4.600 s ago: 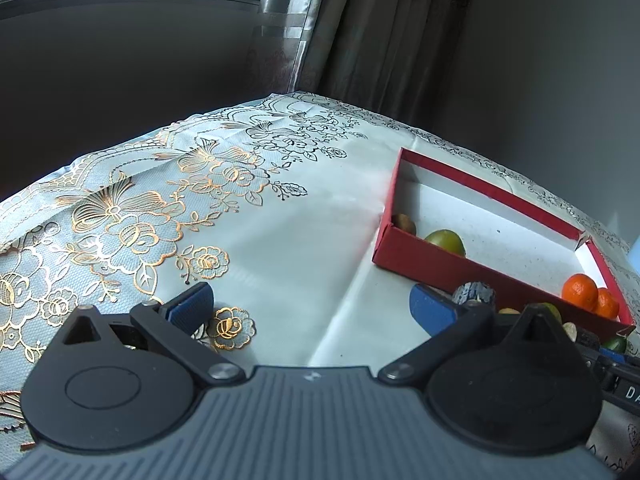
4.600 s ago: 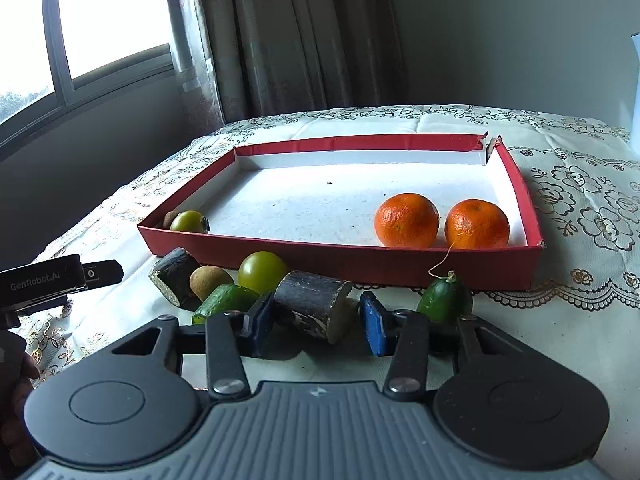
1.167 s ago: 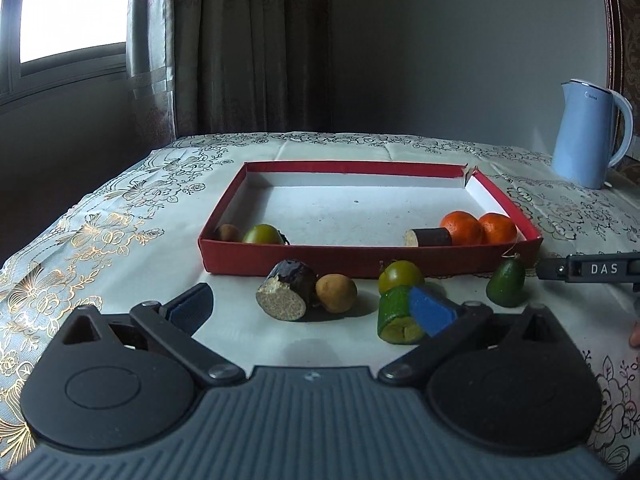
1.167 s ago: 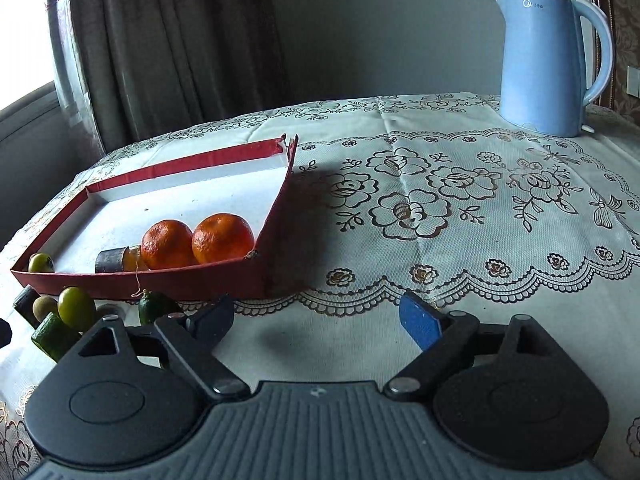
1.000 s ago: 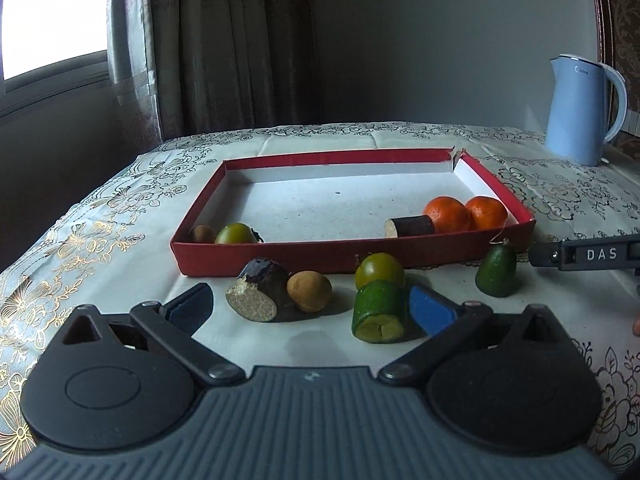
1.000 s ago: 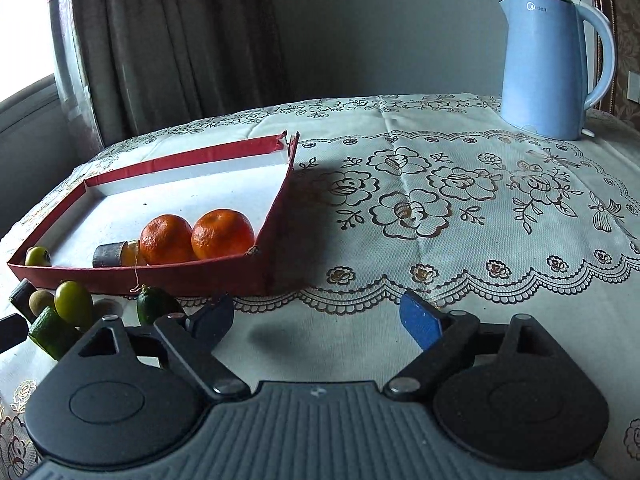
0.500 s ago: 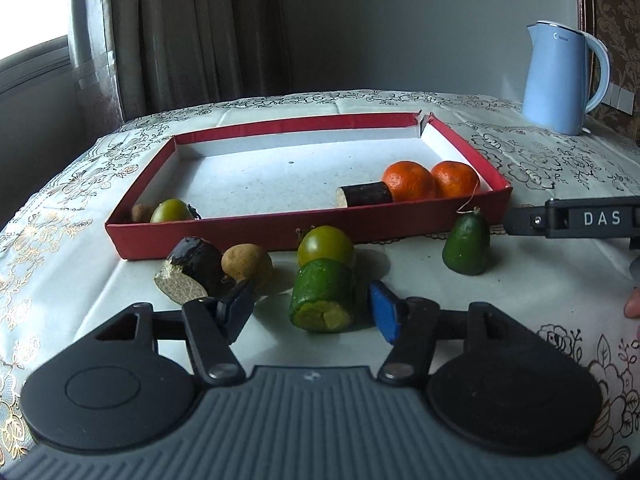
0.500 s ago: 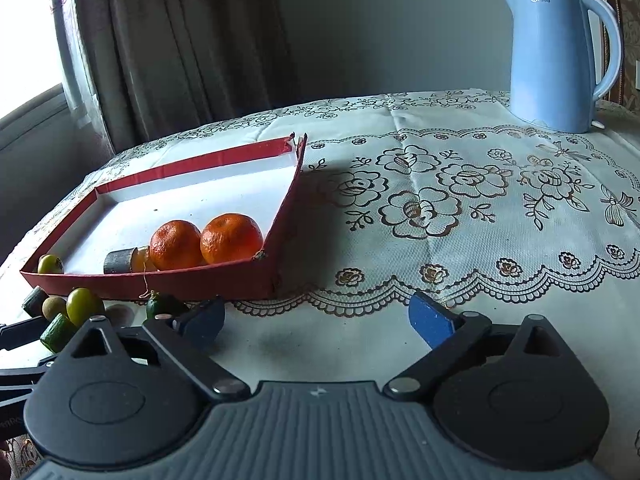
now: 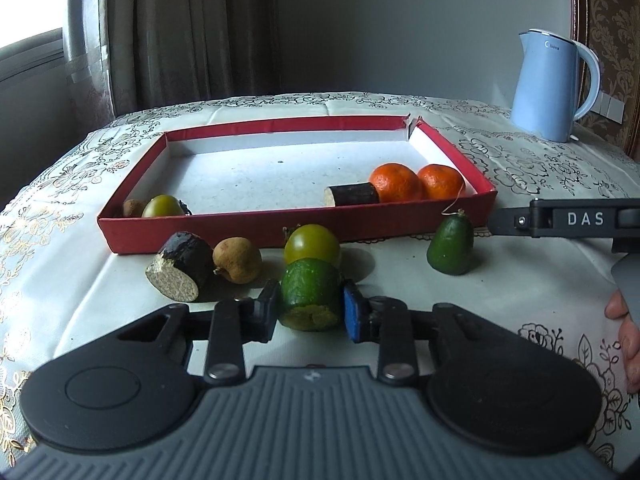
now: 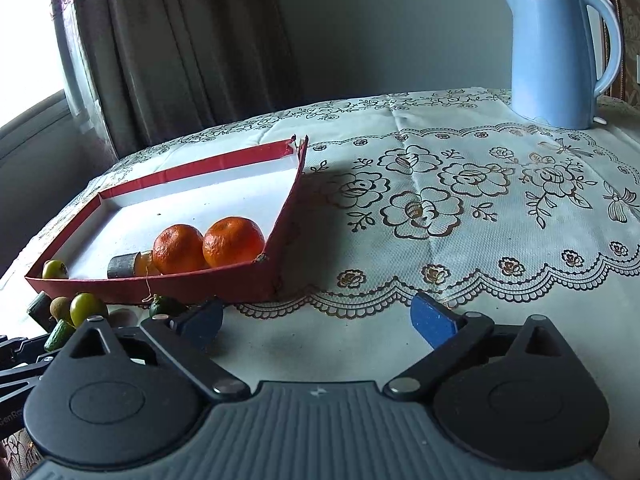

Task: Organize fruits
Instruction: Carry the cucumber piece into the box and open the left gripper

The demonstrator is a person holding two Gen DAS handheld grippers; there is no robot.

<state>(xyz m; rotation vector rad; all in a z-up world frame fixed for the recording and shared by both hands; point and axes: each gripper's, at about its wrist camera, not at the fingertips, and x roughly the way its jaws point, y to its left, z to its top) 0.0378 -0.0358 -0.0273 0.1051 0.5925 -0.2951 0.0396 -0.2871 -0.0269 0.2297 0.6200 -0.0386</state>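
My left gripper [image 9: 310, 312] is shut on a cut green fruit piece [image 9: 310, 294] that sits on the tablecloth in front of the red tray [image 9: 248, 232]. A round green fruit [image 9: 312, 245], a brown fruit [image 9: 237, 260], a dark cut piece [image 9: 182, 266] and a small avocado [image 9: 450, 247] lie outside the tray's near wall. Inside are two oranges [image 9: 396, 182], a dark piece [image 9: 352, 196] and a green fruit [image 9: 162, 207]. My right gripper [image 10: 316, 322] is open and empty, right of the tray [image 10: 200, 282].
A light blue kettle [image 10: 554, 52] stands at the far right of the table. Part of the right gripper's body [image 9: 568, 222] and a hand [image 9: 628, 332] reach in at the left view's right edge. Curtains hang behind the table.
My left gripper swung toward the fruits, moved up to the cut green piece and closed its fingers on it. My right gripper stayed open and shifted slightly.
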